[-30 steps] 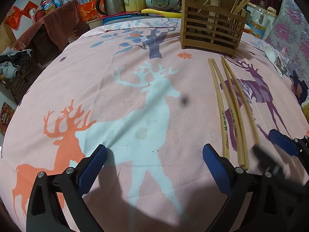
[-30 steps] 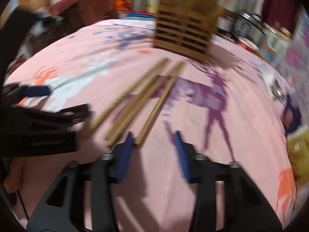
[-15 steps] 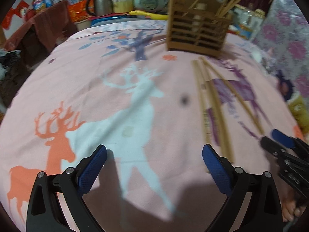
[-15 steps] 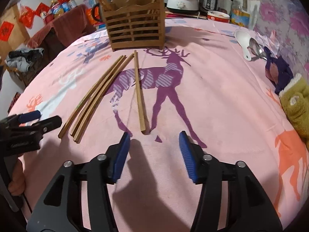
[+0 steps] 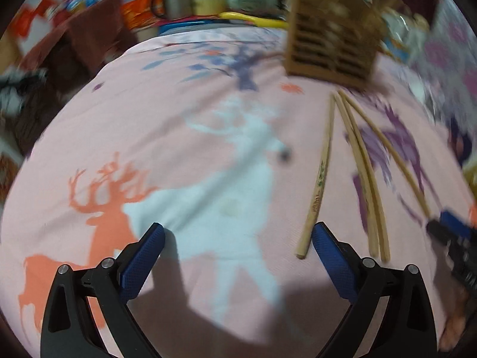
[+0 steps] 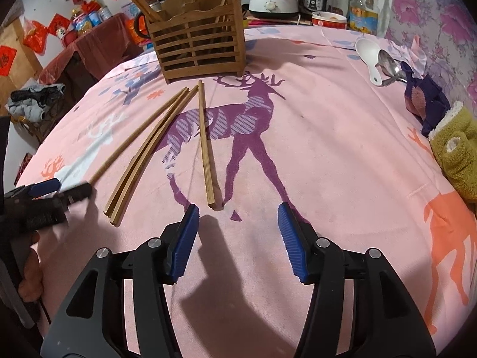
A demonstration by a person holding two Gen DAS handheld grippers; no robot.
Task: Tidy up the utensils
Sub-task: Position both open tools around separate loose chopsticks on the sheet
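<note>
Four chopsticks (image 6: 155, 149) are lying loose on the pink deer cloth (image 6: 328, 164), all pointing up toward the slatted wooden holder (image 6: 196, 47) at the upper middle of the right wrist view. Going left to right in that view: the left gripper (image 6: 59, 189) is poking in at the left edge w/ one stick's near end right by its tips; next a touching pair in the middle-left; then a single stick (image 6: 205, 146) whose near end is sitting just above and slightly left of the gap of the right gripper (image 6: 235, 232). Right gripper's jaws are standing spread w/ nothing btwn them, not touching any stick. In the left wrist view the left gripper (image 5: 238, 247) is also spread wide and empty, w/ the printed stick (image 5: 317, 188) ending just beside its right finger (image 5: 331, 256). Sticks look light, stiff, thin and smooth, so probably prone to rolling or slipping out of the pads; best bet seems to be pinching across the thicker near end, square to the shaft. Far upper right: a white spoon (image 6: 369, 56) and a metal spoon (image 6: 390, 65) are waiting too, well apart from both grippers.
</note>
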